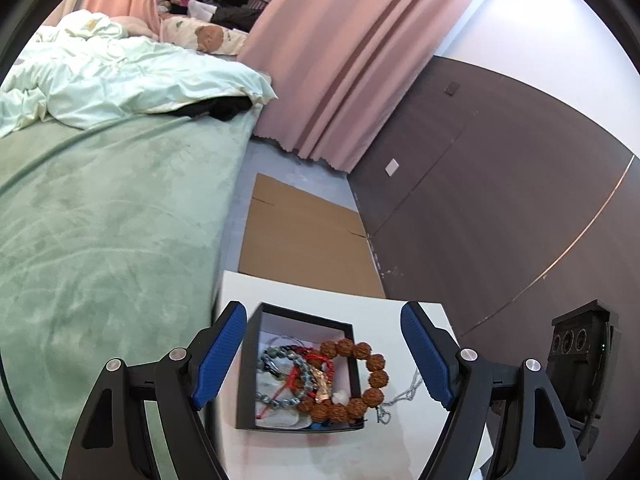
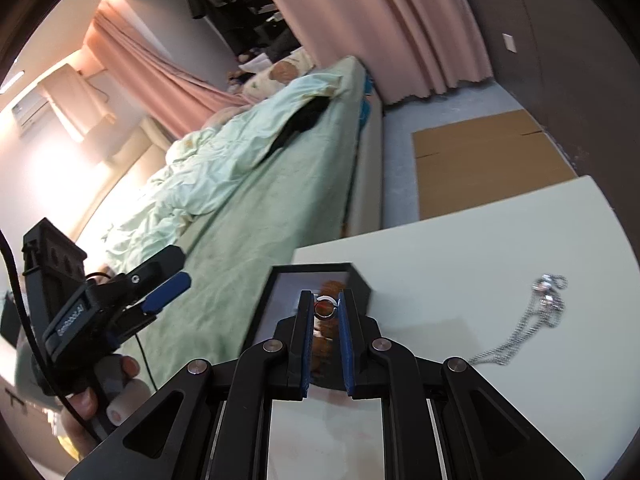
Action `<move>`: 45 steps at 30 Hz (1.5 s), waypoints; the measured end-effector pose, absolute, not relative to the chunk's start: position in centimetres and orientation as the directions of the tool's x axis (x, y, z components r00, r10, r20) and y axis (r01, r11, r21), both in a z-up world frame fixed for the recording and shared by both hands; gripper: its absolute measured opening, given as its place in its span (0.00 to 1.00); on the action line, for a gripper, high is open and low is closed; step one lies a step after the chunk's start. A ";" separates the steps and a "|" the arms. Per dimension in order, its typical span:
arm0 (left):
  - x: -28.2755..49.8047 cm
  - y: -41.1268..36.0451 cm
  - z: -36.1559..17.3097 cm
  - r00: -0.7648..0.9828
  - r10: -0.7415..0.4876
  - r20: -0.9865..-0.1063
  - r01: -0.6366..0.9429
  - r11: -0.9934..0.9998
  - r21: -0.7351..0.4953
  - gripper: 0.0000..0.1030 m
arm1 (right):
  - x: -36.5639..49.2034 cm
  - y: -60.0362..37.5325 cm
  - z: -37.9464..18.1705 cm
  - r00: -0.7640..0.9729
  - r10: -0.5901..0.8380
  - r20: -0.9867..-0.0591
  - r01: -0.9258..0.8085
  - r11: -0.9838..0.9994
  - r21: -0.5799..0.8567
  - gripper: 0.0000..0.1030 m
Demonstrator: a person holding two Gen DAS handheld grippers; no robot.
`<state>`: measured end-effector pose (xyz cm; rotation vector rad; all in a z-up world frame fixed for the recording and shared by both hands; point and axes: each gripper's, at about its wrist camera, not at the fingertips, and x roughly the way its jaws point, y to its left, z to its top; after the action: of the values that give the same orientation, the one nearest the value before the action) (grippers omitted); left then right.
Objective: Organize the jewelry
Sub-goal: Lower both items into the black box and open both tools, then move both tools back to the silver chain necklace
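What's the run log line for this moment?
left tool: open above box | right tool: shut on ring | chain: on table

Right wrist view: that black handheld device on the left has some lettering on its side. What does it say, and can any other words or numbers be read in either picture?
Left claw, white lettering along its black body: too small and blurred to read for sure.
Black box, silver chain, ring in the right claw: no text.
Nothing else is readable in either view.

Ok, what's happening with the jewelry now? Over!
Left gripper open above black box. Right gripper shut on ring. Silver chain on table. Nothing blocking.
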<state>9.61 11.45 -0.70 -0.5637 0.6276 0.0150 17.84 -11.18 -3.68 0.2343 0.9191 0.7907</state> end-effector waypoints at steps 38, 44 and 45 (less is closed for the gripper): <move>10.1 11.5 -1.0 0.808 -0.139 -0.573 -0.208 0.842 -0.498 0.78 | 19.2 -14.4 -3.8 0.354 0.675 -0.648 -0.437 0.731 0.523 0.69; 10.4 8.3 -1.1 0.793 -0.172 -0.584 -0.158 0.868 -0.470 0.78 | 19.4 -17.7 -4.1 0.378 0.636 -0.673 -0.382 0.769 0.512 0.69; 10.5 8.0 -1.2 0.791 -0.178 -0.585 -0.149 0.871 -0.468 0.78 | 19.5 -18.3 -4.2 0.380 0.629 -0.679 -0.372 0.776 0.510 0.69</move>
<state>10.49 7.99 -1.19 -0.5228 0.6655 -0.0163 19.50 -18.30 -4.17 0.2936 0.9915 0.6502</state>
